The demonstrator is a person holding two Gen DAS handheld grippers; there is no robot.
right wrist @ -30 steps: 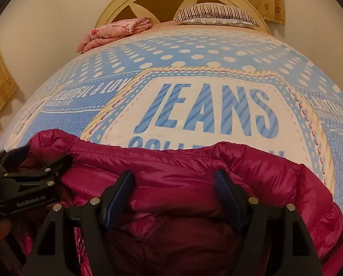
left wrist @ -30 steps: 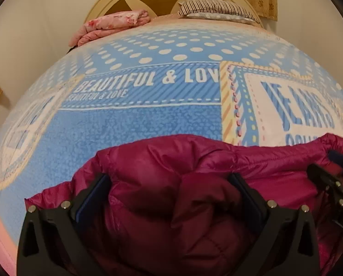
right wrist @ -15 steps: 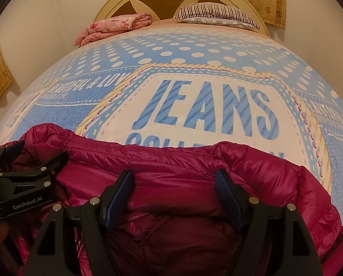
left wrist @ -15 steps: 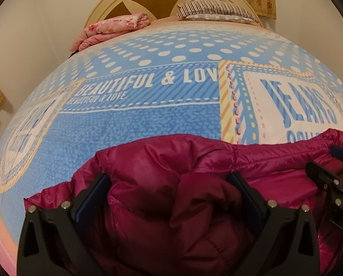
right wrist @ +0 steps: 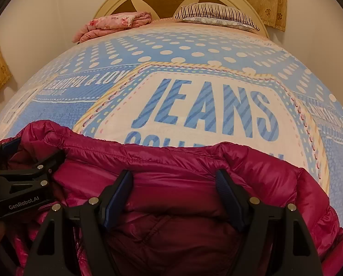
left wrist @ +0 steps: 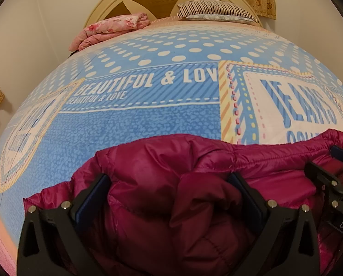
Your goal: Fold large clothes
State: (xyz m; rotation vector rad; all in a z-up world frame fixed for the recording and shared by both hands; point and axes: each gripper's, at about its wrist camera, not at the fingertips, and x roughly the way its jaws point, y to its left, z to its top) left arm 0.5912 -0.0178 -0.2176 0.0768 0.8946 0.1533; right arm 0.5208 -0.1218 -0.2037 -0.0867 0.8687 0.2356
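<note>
Jacket (left wrist: 162,168) edge carried slightly further up the bedspread (left wrist: 148,128), left gripper (left wrist: 169,184) fingers spread wide around bunched fabric, right gripper (right wrist: 174,181) likewise, clamping unclear.
</note>
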